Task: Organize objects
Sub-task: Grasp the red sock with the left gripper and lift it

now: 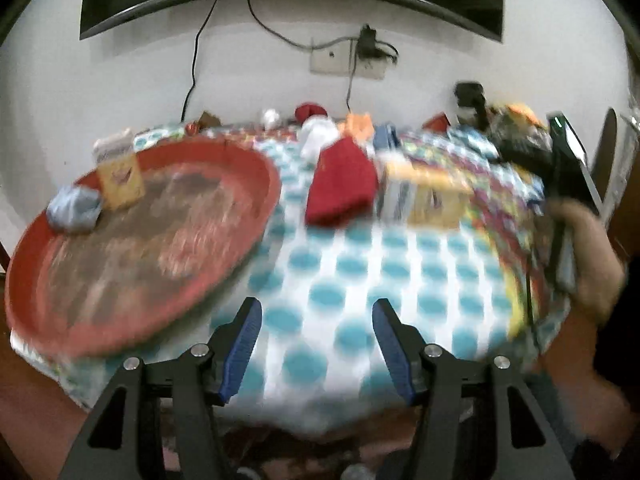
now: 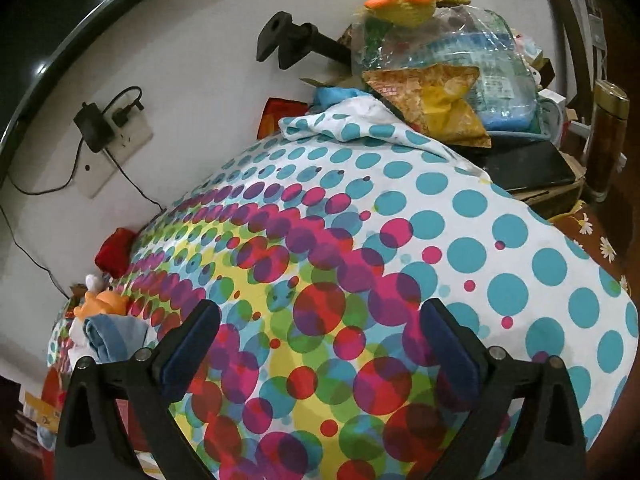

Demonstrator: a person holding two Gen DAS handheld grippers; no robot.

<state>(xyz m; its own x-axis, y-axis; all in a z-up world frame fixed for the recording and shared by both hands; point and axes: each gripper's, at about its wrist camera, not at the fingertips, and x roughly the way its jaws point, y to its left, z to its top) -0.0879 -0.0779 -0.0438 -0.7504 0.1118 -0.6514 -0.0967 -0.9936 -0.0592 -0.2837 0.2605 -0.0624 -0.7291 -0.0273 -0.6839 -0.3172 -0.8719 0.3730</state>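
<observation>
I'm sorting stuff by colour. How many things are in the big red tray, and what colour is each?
Pale blue: 1, a crumpled cloth bundle
Yellow: 1, a small carton
Total: 2, both near the far-left rim of the red tray.

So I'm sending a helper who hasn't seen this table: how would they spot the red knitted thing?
Start at the big round red tray on the dotted tablecloth. Just right of its rim lies the red knitted piece, flat on the cloth, left of the yellow boxes. It is the only soft, solid-red item there.
</observation>
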